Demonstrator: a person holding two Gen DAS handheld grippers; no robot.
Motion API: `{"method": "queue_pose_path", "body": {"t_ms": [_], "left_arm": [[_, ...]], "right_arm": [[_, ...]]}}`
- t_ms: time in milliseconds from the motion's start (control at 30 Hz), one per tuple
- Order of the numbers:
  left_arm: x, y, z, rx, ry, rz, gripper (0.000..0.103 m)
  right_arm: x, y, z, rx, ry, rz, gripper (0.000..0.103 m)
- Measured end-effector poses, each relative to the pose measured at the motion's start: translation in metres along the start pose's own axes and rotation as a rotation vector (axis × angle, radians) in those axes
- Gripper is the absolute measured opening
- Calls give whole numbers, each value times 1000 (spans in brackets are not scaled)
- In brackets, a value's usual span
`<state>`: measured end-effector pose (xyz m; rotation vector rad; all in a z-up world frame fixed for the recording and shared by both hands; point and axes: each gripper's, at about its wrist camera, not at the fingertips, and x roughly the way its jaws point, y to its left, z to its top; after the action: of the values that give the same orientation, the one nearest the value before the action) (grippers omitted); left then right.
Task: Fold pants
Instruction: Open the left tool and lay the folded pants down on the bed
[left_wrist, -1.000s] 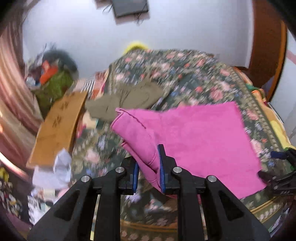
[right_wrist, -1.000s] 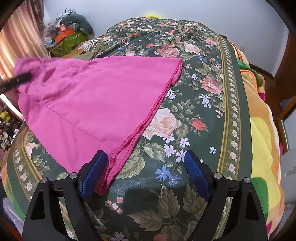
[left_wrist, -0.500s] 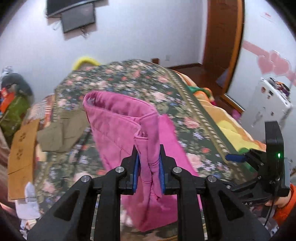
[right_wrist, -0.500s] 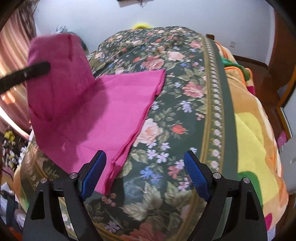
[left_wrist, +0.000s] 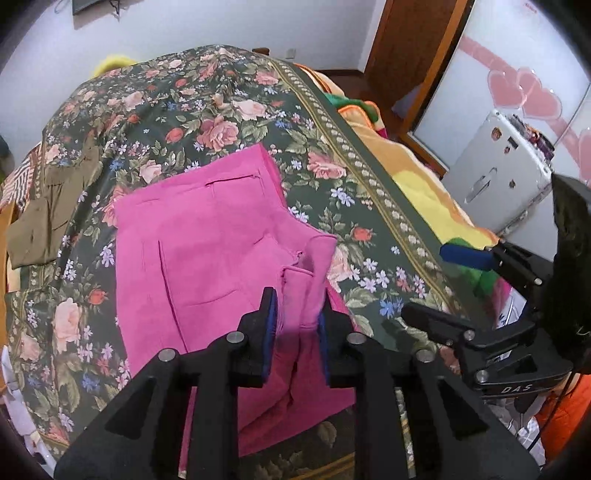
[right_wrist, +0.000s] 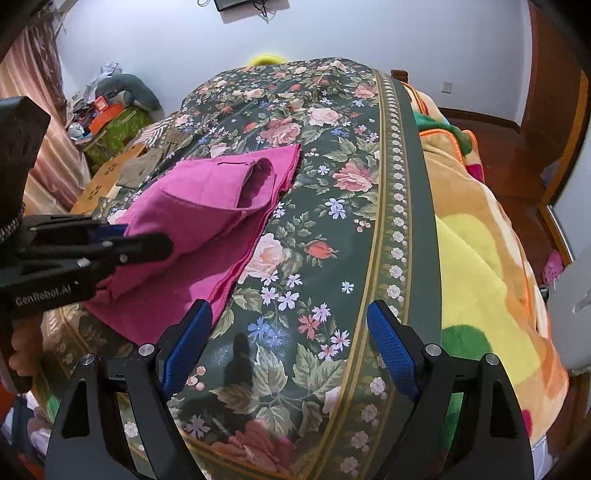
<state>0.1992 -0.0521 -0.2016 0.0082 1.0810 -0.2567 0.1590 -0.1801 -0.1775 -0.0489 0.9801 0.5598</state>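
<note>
Pants (left_wrist: 207, 236) of soft magenta cloth lie on the bed, folded over on themselves, with stitched slit pockets and a curved seam showing on the upper layer. They rest on a dark green bedspread (left_wrist: 229, 110) printed with pink roses, small blue and white flowers and a pale beaded border stripe. In the right wrist view the top layer bulges up into a rounded, hollow fold with its open end facing the far wall, and a flat layer with a hemmed edge reaches out beneath it.

The left gripper (left_wrist: 295, 325) is angled down at the near edge of the pants. Its jaws are opening; a bunched ridge of the magenta cloth still stands between the blue textured pads, and whether the pads still press on it is hard to tell. The right gripper (right_wrist: 284, 347) hangs over bare bedspread just beside the hemmed edge, its jaws spread wide with nothing between them; the blue ribbed pads (right_wrist: 388, 347) are clear of the cloth.

An olive garment (left_wrist: 48, 218) lies crumpled at the left edge of the bed, well apart from the pants. A fleecy orange and yellow blanket (right_wrist: 480, 258) with green patches drapes down the right side of the bed. A white appliance (left_wrist: 502, 173) stands near a wooden door frame (left_wrist: 413, 66).
</note>
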Motion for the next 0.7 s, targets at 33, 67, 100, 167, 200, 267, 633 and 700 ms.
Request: {"method": "queue_pose_path", "body": {"t_ms": [33, 67, 100, 167, 200, 267, 633, 700], "left_arm": [[-1, 0, 1, 6, 9, -2, 42], [-6, 0, 3, 13, 11, 0, 49], [-15, 2, 4, 18, -11, 4, 63], [-32, 8, 9, 27, -72, 24, 73], [-38, 11, 11, 30, -92, 35, 76], [-53, 26, 17, 24, -143, 75, 80], [-31, 127, 63, -58, -102, 249, 82], [-21, 136, 71, -59, -88, 266, 82]], "right_arm": [[-1, 1, 1, -1, -5, -1, 83], [-3, 1, 2, -4, -16, -3, 84], [-4, 2, 4, -6, -24, -6, 84], [-6, 2, 8, -5, -37, -12, 84], [-7, 2, 10, -1, -43, -10, 84], [-7, 3, 16, 13, -55, 4, 84], [25, 33, 31, -27, -26, 55, 84], [34, 35, 28, -42, -11, 47, 84]]}}
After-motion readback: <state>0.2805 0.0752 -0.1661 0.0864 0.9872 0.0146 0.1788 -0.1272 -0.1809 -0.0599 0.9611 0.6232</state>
